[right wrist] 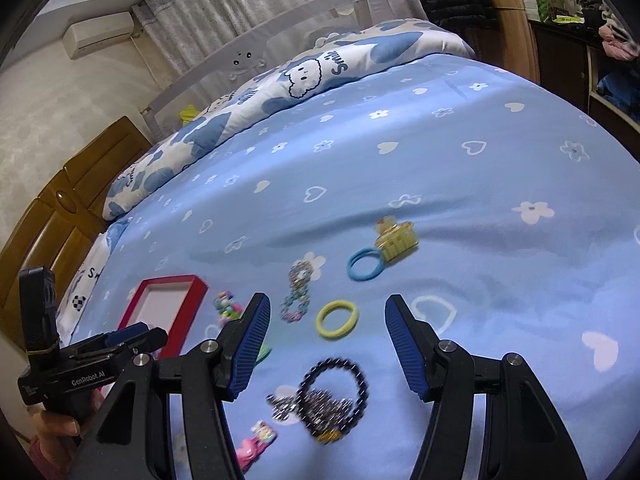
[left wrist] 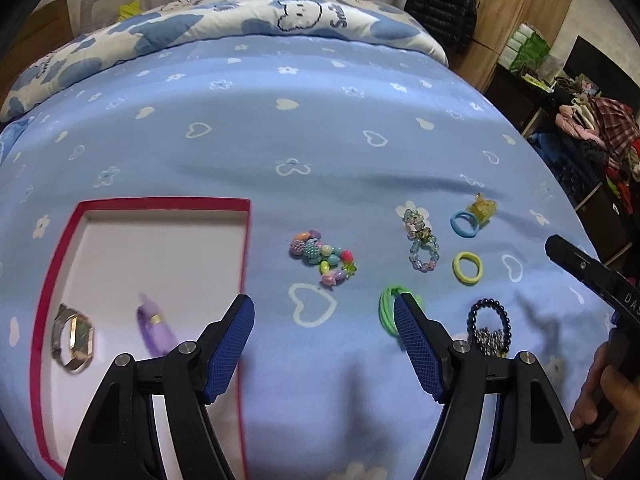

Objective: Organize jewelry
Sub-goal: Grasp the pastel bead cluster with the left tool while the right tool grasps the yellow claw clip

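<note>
Your left gripper [left wrist: 326, 344] hangs over the blue bedsheet [left wrist: 320, 128] with its jaws spread and nothing between them; its right pad covers part of the green hair tie [left wrist: 387, 307]. To its left, the red-rimmed box [left wrist: 160, 202] holds a watch [left wrist: 74, 338] and a purple piece [left wrist: 154, 326]. Ahead lies the pastel bead bracelet [left wrist: 323, 258]. Your right gripper [right wrist: 328, 346] is spread and empty too, above the black bead bracelet [right wrist: 334, 394]; beyond it lie the yellow hair tie [right wrist: 337, 318], the blue hair tie [right wrist: 365, 264] and the yellow clip [right wrist: 396, 240].
</note>
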Demonstrator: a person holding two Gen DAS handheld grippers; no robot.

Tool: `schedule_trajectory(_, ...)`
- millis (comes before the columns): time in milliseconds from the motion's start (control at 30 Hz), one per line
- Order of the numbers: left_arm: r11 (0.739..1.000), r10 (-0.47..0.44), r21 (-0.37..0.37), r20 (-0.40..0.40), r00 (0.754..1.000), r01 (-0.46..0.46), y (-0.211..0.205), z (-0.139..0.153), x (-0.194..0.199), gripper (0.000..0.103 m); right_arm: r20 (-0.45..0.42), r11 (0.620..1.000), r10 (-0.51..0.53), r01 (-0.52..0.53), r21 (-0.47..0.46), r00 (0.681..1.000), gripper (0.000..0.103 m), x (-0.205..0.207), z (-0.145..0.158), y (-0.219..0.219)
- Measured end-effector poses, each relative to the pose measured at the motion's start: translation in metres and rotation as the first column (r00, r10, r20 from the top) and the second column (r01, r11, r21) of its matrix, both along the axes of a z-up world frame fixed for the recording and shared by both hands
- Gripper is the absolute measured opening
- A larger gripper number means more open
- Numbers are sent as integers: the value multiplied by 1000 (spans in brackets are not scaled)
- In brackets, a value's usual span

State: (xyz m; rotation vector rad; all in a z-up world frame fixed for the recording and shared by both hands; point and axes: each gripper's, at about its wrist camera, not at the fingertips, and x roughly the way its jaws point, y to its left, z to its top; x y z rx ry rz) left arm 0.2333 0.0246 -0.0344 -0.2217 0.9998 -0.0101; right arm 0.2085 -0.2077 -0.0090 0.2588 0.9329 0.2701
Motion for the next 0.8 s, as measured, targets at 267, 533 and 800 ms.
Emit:
schedule_trajectory(267, 999, -10, 51, -55, 998, 12, -13, -30, 46, 71, -30, 999, -24, 22, -50, 999, 62, 39, -22, -12)
schedule_trajectory(533, 996, -3, 86, -119, 993, 13, -22, -59, 78, 59, -73, 996, -33, 27, -83, 997, 61, 73, -50, -15)
schedule_trajectory(800, 995, -40, 91, -128, 991, 51, -30, -72, 90, 21, -91, 994, -32, 22, -105, 995, 50, 92, -69, -15)
